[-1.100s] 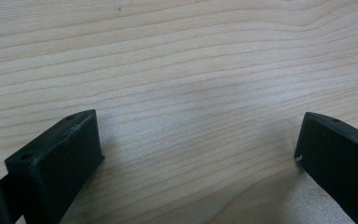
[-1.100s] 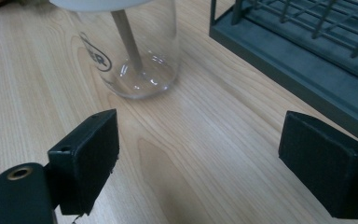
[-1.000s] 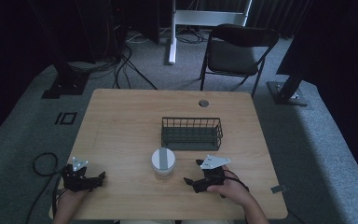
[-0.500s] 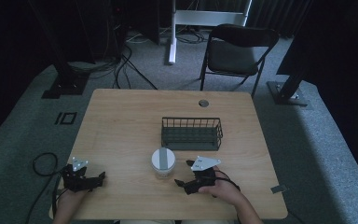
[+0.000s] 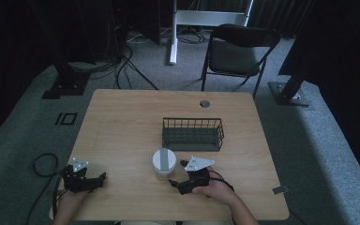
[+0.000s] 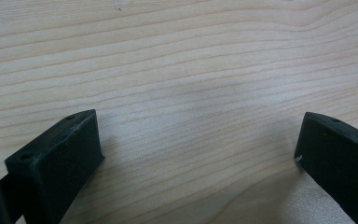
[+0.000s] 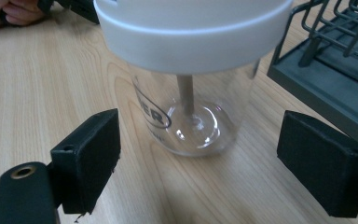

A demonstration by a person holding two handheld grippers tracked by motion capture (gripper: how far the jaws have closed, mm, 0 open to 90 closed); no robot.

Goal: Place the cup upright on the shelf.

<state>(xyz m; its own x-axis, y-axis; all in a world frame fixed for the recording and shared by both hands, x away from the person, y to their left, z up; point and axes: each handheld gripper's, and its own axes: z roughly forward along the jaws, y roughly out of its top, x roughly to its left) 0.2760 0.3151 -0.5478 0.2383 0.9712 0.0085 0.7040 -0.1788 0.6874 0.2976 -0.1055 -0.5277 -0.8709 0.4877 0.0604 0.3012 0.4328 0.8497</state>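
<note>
My wooden table (image 5: 122,126) stands on grey carpet in a dark room, a folding chair (image 5: 236,51) at the top of the frame. A wire basket (image 5: 193,134) sits centre, a clear jar (image 5: 164,163) with a white lid just below it. My right gripper (image 5: 180,174), jaws wide and empty, has moved left toward the jar; my left gripper (image 5: 98,180) rests splayed, empty, lower left

the person's left hand (image 5: 70,199) holds the left gripper (image 5: 90,180) low at the near left, jaws spread wide and pointing right. the right hand (image 5: 213,190) holds the right gripper (image 5: 178,174) near the middle, jaws wide apart, pointing left, grey plate on top. both forearms enter from below.
</note>
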